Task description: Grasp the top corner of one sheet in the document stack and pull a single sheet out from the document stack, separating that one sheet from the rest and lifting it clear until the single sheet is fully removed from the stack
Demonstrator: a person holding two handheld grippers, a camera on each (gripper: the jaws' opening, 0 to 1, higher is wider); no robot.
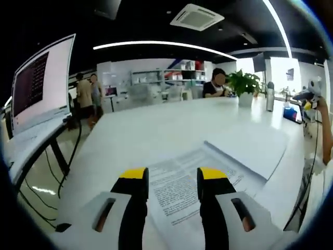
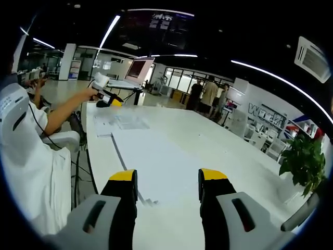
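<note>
printed sheet [image 1: 182, 190] | text unreadable | near edge behind tool jaws

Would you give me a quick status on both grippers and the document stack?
Left gripper open, over printed sheet. Right gripper open, empty, above document stack. No sheet grasped yet. Nothing in the way.

The table [image 1: 156, 130] looked smooth, matt white; the document stack [image 1: 182, 187] was thin printed paper, and the left gripper [image 1: 173, 179] wore glossy plastic.
</note>
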